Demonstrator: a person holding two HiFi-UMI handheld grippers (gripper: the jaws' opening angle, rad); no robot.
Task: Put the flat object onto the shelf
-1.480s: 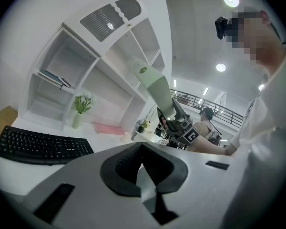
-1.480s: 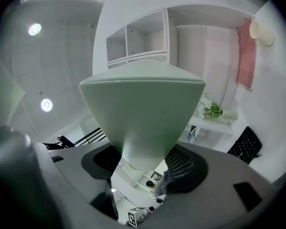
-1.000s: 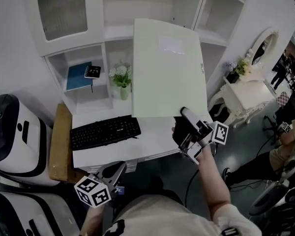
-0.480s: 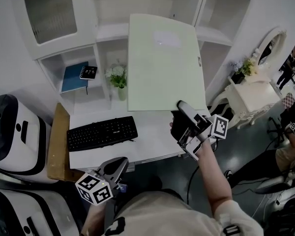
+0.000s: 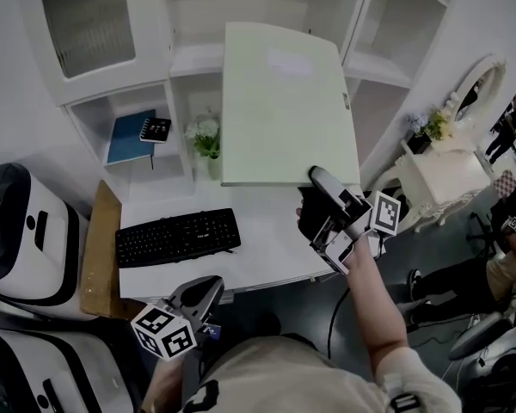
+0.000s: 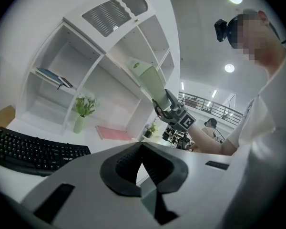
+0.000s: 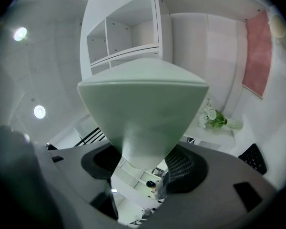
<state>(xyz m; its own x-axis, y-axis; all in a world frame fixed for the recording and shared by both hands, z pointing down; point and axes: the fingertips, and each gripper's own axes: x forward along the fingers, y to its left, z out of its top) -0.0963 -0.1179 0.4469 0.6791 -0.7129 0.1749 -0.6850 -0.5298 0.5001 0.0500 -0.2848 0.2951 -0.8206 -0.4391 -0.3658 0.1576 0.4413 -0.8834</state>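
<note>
A large pale green flat folder is held upright in front of the white shelf unit, above the desk. My right gripper is shut on its lower right corner. In the right gripper view the folder rises from between the two black pads and fills the middle. The left gripper view also shows the folder and the right gripper raised before the shelves. My left gripper hangs low below the desk's front edge, its jaws together with nothing in them.
On the white desk lies a black keyboard, with a flower vase behind it. A blue notebook and a small black one lie in the left cubby. White machines stand at the left, a white dresser at the right.
The right gripper has carried the folder a little up and to the left, closer to the shelf unit. The left gripper stays low near the desk's front edge.
</note>
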